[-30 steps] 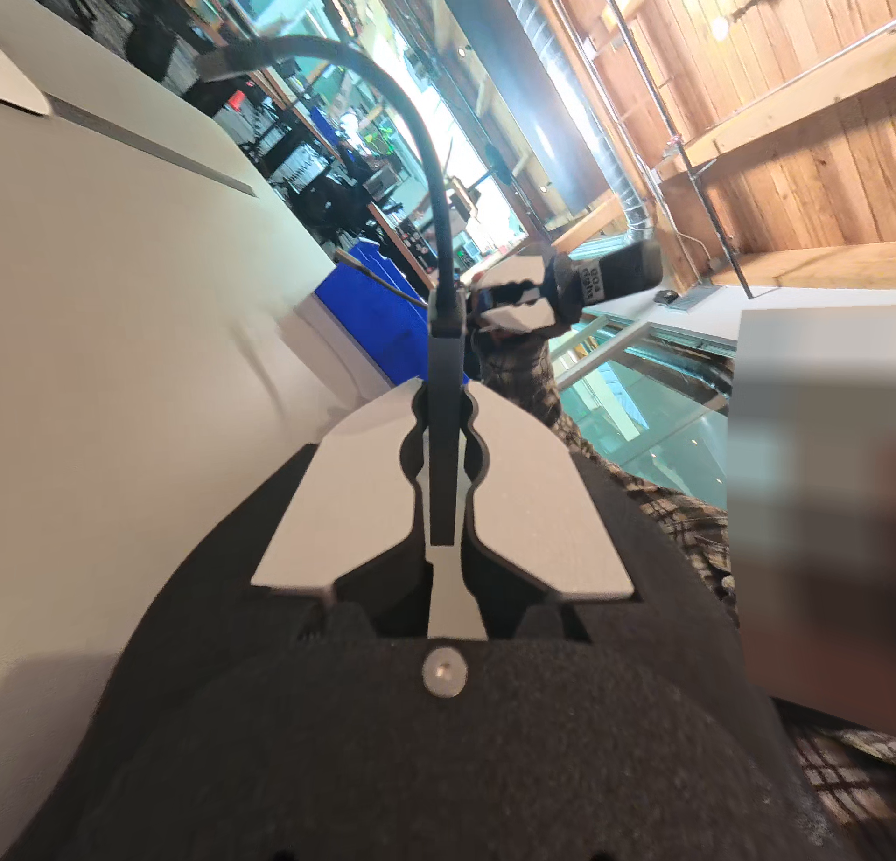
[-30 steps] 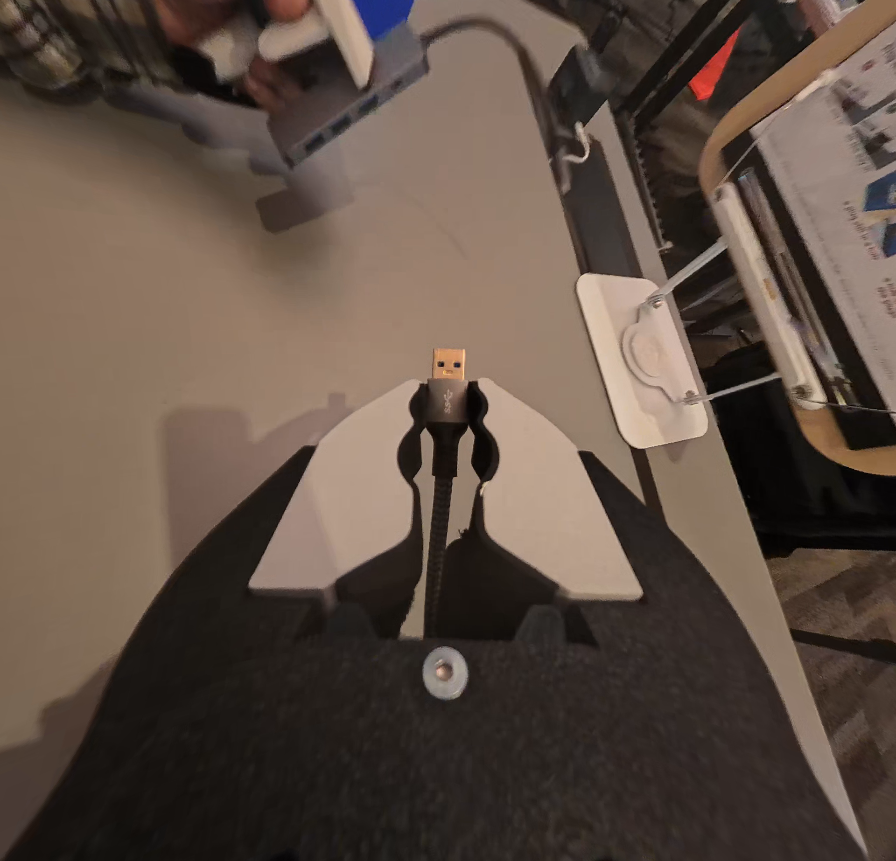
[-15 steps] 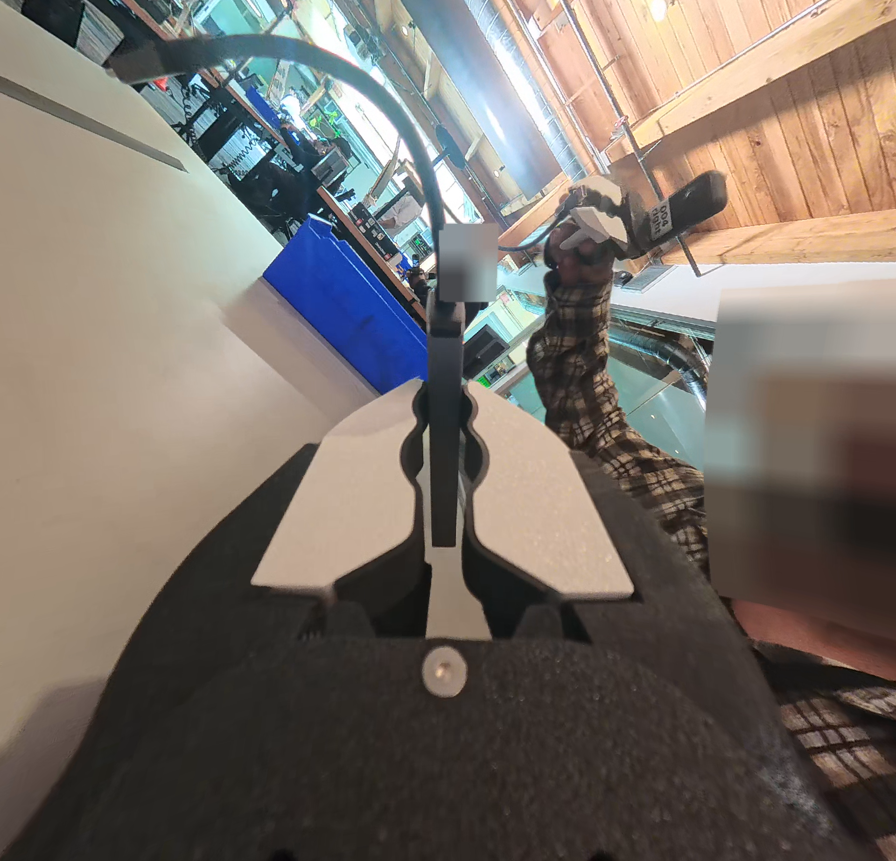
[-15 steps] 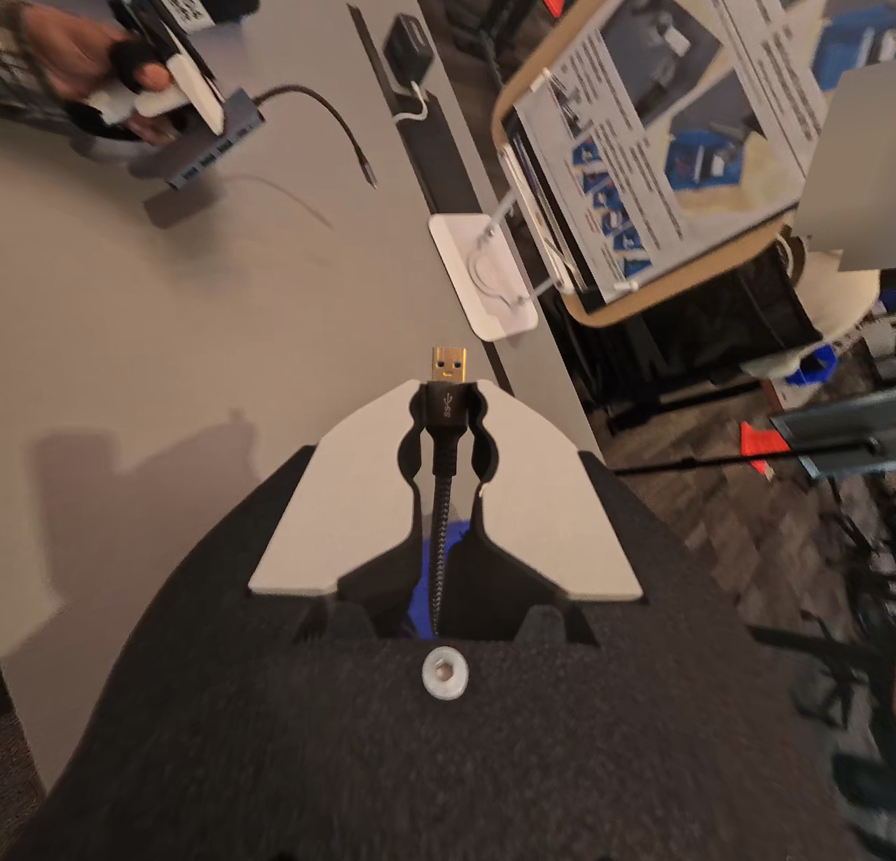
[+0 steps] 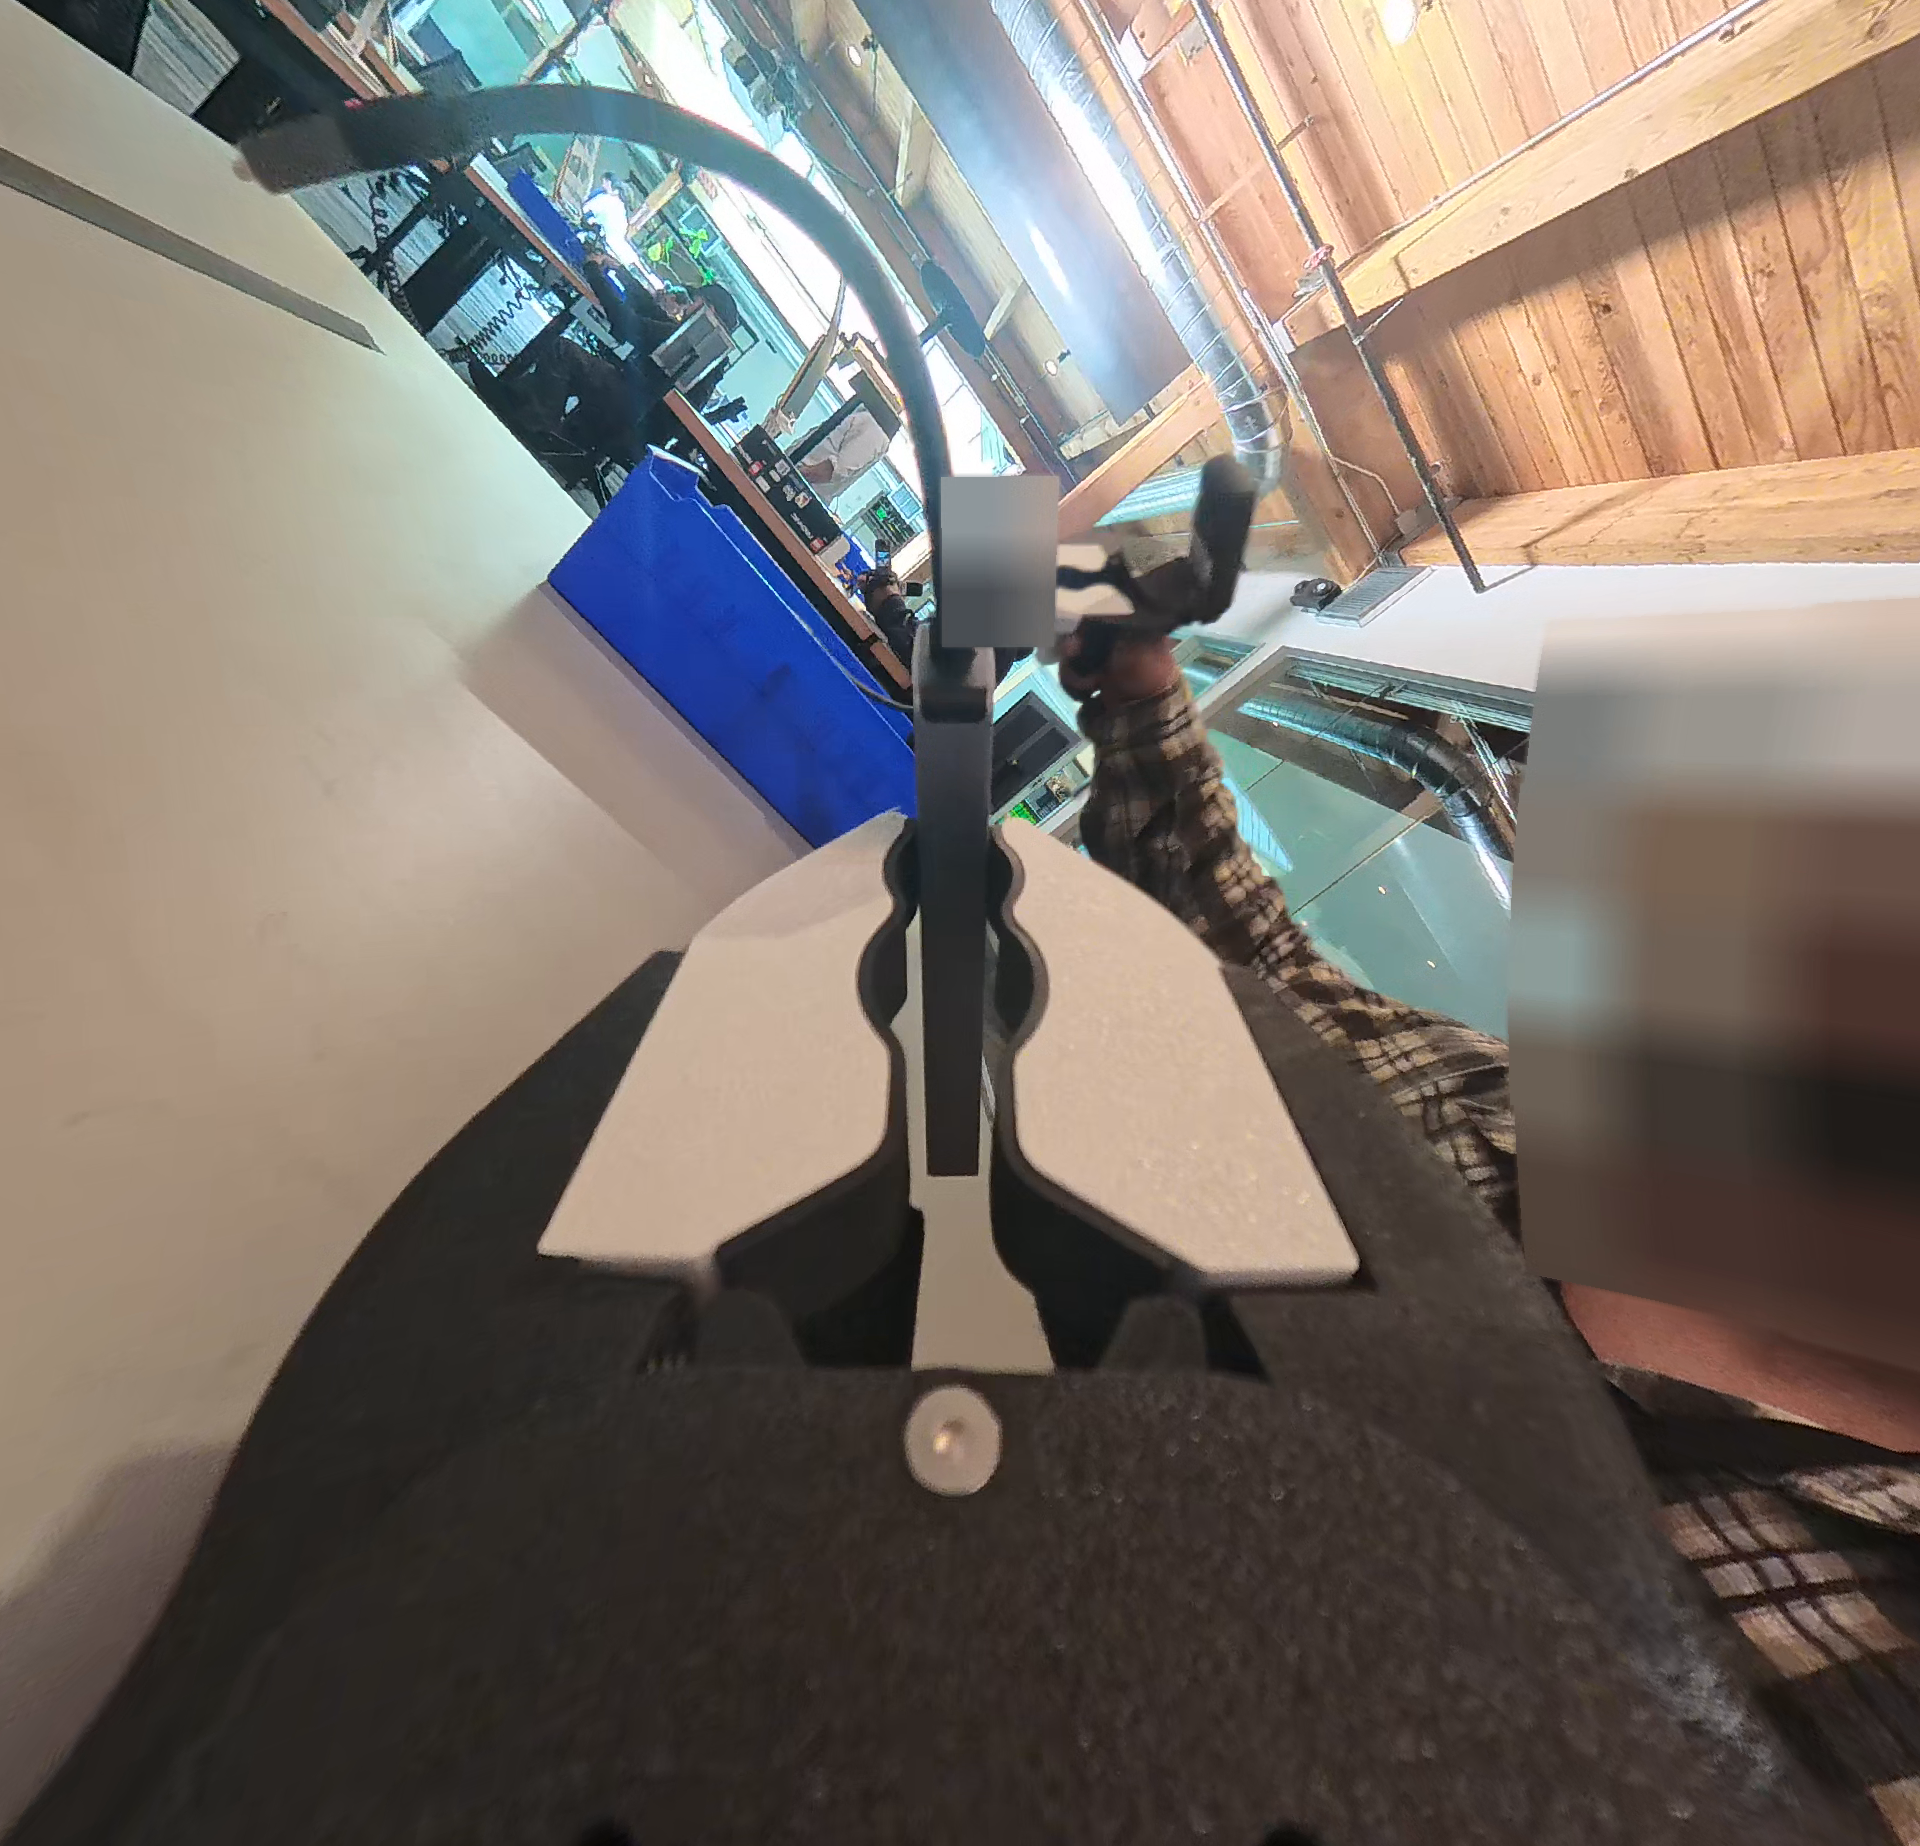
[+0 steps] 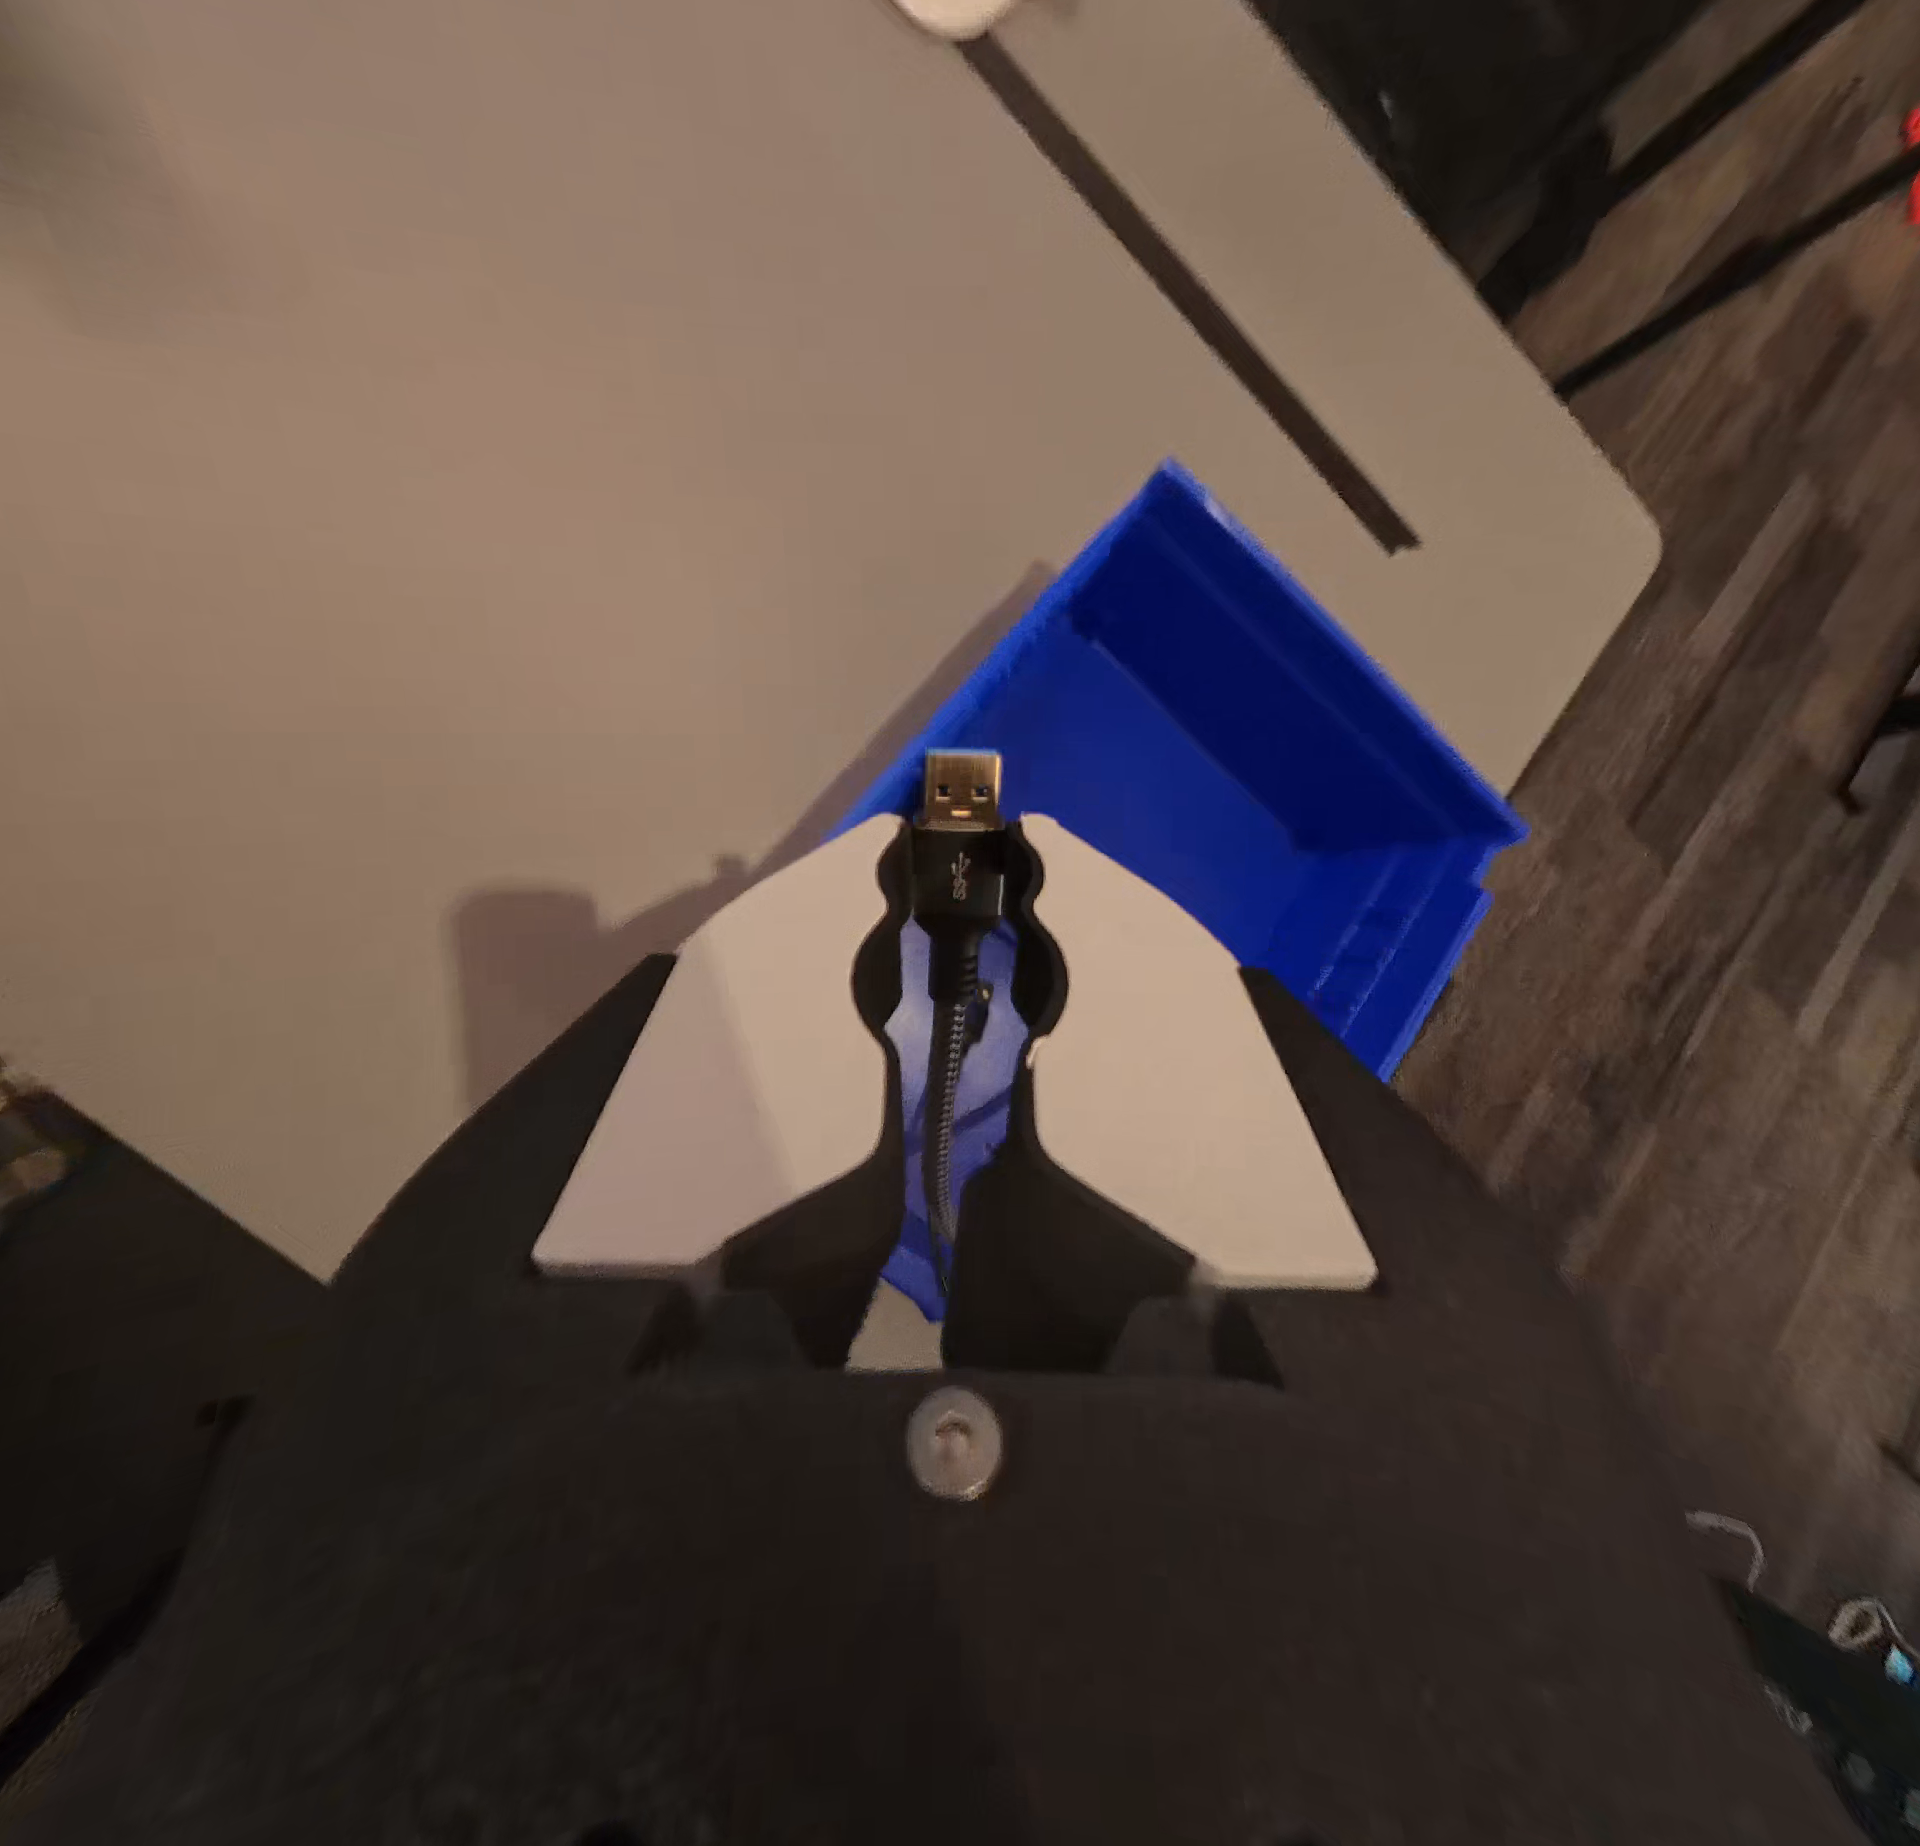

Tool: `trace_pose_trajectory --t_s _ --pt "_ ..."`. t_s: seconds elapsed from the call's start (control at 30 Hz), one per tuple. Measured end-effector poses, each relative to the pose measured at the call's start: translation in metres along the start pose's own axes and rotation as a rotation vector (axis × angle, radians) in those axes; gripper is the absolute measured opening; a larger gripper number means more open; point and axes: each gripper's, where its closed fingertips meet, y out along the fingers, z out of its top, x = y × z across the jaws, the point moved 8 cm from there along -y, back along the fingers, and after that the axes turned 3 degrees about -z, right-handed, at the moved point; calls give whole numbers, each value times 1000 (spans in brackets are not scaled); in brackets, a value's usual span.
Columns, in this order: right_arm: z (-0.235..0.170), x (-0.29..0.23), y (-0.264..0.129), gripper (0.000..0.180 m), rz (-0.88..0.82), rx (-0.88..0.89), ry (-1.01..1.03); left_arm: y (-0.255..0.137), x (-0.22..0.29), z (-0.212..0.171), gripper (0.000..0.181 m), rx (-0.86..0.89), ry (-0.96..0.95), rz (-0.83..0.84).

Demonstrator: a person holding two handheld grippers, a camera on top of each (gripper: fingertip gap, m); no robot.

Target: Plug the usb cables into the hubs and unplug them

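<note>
Above the blue bin [image 6: 1226,757], the right claw [image 6: 961,840] is clenched on a USB cable [image 6: 951,1058] just behind its plug [image 6: 964,786], so the metal tip juts clear of the fingers and points forward, free to enter a port. The braided cord trails back between the fingers toward the handle, out of the way. The bin sits at the corner of the grey surface [image 6: 520,446], open side up, right beneath the plug; it looks like the store for cables, so my guess is that this one is being fetched from it or returned to it.

Beside the bin in the left view [image 5: 727,643], the left claw [image 5: 951,861] is clamped on the hub [image 5: 951,913], held edge-on and raised off the surface [image 5: 260,757]. Its own lead [image 5: 727,155] arcs up and away to the left, loose. Gripping the slim body this way probably steadies it for plugging. The right claw shows beyond it [image 5: 1091,581], well apart, so no plug is in the hub now
</note>
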Motion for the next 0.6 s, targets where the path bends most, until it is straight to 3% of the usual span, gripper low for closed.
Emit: trace_pose_trajectory --t_s 0.23,0.6 --pt "-61 -1 60 16 -8 -146 59 0 1 0 11 0 4 2" --pt "-94 -8 87 18 133 -235 375 -1 2 0 11 -8 -6 0"
